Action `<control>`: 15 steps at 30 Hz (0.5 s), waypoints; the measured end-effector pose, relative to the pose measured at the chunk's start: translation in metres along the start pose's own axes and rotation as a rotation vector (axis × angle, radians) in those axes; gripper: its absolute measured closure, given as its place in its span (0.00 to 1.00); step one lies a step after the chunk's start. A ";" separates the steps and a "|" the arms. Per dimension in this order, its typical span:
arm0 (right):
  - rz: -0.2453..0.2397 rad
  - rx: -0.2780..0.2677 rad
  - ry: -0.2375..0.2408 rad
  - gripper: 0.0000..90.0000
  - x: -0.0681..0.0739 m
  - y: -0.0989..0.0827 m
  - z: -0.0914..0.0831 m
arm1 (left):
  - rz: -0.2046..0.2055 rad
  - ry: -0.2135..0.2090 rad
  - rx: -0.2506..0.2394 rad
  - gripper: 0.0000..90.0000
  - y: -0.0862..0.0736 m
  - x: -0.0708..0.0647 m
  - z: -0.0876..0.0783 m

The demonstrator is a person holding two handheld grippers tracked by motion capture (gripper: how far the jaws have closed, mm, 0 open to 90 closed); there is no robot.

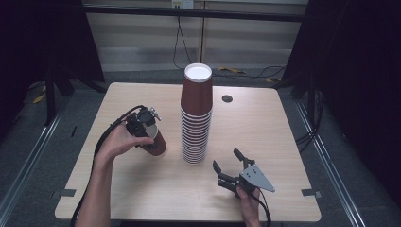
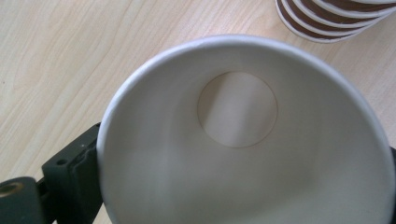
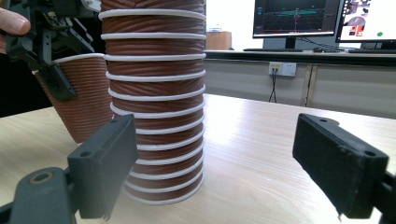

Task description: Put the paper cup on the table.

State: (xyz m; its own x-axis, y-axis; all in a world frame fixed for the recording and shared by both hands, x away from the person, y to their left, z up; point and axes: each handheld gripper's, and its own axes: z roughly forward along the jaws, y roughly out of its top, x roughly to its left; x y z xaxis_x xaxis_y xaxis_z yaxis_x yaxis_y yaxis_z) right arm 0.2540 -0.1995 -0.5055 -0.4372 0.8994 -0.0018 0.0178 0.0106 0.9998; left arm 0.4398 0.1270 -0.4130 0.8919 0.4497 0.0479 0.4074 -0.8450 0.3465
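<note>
Paper cup [image 1: 156, 142], brown outside and white inside, stands mouth-up on the wooden table [image 1: 265, 123], left of the tall stack of cups [image 1: 196, 113] and just apart from it. The left gripper [image 1: 144, 124] sits at this cup's rim, held by the person's left hand [image 1: 118, 142], which comes in from the near left. In the left gripper view one black jaw lies against the outside of the rim at the lower left, and the cup's white interior and round bottom face the camera; the other jaw is hidden at the frame edge, so whether the pads press on the cup I cannot tell.

The stack stands upside down near the table's middle, white rims ringed one above another, a white base on top. The right gripper [image 1: 231, 165] hovers near and to the right of the stack, its jaws spread wide with nothing between them. In the right gripper view the stack stands ahead between the jaws, toward the left one.
</note>
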 end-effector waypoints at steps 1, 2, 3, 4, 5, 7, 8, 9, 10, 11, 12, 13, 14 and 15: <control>0.000 0.000 0.000 0.15 0.000 0.000 0.000 | -0.004 0.001 -0.003 0.05 0.001 0.000 0.000; 0.000 0.000 0.000 0.15 0.000 0.000 0.000 | -0.004 0.000 -0.005 0.05 0.001 0.000 0.001; 0.000 0.000 0.000 0.15 0.000 0.000 0.000 | -0.005 -0.004 -0.006 0.05 0.002 0.001 0.001; 0.000 0.000 0.000 0.15 0.000 0.000 0.000 | -0.002 0.000 0.000 0.05 0.004 0.001 0.002; 0.000 0.000 0.000 0.15 0.000 0.000 0.000 | 0.003 0.003 -0.006 0.04 0.005 0.000 0.003; 0.000 0.000 0.001 0.15 0.000 0.000 0.000 | 0.010 0.002 -0.012 0.04 0.006 0.001 0.004; 0.001 0.000 0.002 0.15 0.000 0.000 0.000 | 0.010 -0.002 -0.009 0.04 0.008 0.001 0.004; 0.001 0.000 0.003 0.15 0.000 0.000 0.000 | 0.010 -0.002 -0.009 0.04 0.008 0.001 0.004; 0.001 0.000 0.004 0.15 0.000 0.000 0.000 | 0.015 -0.001 -0.021 0.04 0.010 0.000 0.006; 0.001 -0.001 0.004 0.15 0.000 0.000 0.000 | 0.013 0.002 -0.025 0.04 0.010 -0.001 0.007; 0.001 0.000 0.004 0.15 0.000 0.000 0.000 | 0.021 -0.003 -0.029 0.04 0.011 0.000 0.008; 0.001 0.000 0.005 0.15 0.000 0.000 0.000 | 0.021 -0.003 -0.029 0.04 0.011 0.000 0.008; 0.001 0.000 0.004 0.15 0.000 0.000 0.000 | 0.014 0.003 -0.044 0.04 0.011 -0.001 0.010; 0.001 0.000 0.005 0.15 0.000 0.000 0.000 | 0.017 -0.007 -0.045 0.05 0.012 -0.001 0.011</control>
State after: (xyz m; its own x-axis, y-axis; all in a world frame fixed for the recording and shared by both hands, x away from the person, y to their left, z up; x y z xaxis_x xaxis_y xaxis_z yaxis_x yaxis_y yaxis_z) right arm 0.2540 -0.1996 -0.5055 -0.4414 0.8973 -0.0008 0.0179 0.0097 0.9998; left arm 0.4456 0.1135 -0.4193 0.9002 0.4329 0.0479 0.3827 -0.8387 0.3874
